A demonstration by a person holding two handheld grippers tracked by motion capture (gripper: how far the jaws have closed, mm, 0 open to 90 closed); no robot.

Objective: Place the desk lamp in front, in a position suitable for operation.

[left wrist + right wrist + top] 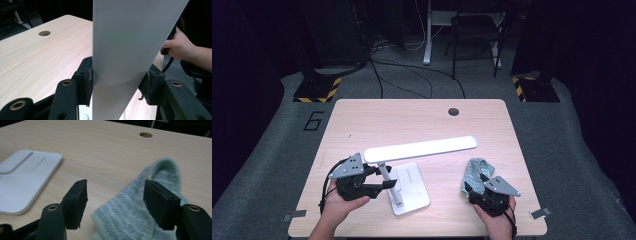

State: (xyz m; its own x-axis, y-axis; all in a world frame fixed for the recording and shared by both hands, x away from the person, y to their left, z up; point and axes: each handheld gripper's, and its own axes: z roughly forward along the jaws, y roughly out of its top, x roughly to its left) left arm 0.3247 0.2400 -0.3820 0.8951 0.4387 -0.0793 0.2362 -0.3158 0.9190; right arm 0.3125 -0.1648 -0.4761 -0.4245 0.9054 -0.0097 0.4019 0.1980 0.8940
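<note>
A white desk lamp stands on the table's near left, with a flat base (412, 187) and a long head (422, 148) reaching right. My left gripper (382, 176) is shut on the head near its left end. In the left gripper view the pads (87, 77) press both edges of the white head (125, 37). A grey-green sock (476, 169) lies crumpled at the near right. My right gripper (476, 181) hovers at its near end. Its jaws stand open (115, 195) with the sock (162, 172) below and between them, not pinched.
The wooden table (362, 120) has a round cable hole (453, 111) at the back. The lamp base (22, 177) lies left of the right gripper. On the floor beyond the table are cables, a chair (474, 30) and two stand feet with yellow-black tape (317, 90).
</note>
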